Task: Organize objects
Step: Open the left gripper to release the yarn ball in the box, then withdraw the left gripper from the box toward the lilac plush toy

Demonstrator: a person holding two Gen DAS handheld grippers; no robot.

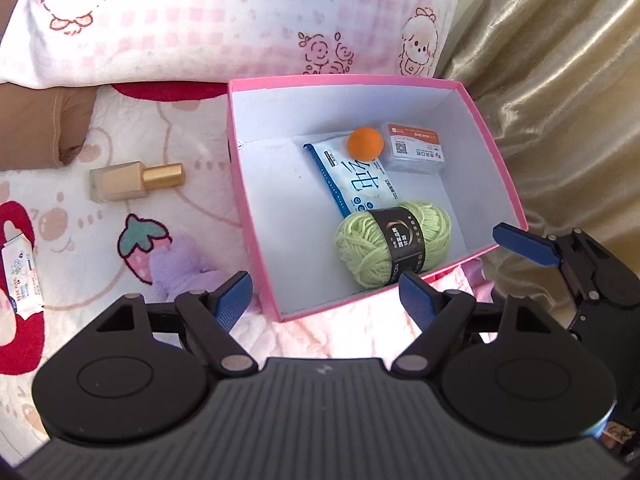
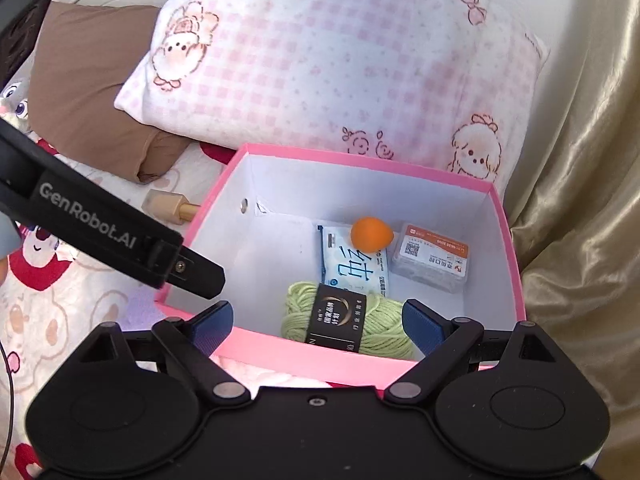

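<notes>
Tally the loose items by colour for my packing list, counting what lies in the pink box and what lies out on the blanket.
In the pink box:
Green: 1, yarn skein
Orange: 1, ball
Blue and white: 1, wipes pack
Clear with orange label: 1, small case
On the blanket:
Beige and gold: 1, bottle
White: 1, packet
Purple: 1, fluffy thing
Total: 7

"GenRobot.AI" stands in grey letters on the black left gripper's arm (image 2: 100,228). The white-and-blue wipes packet (image 2: 354,266) bears large blue Chinese characters, and the clear plastic box's orange-and-white label (image 2: 432,250) carries a QR code (its small print is unreadable).
</notes>
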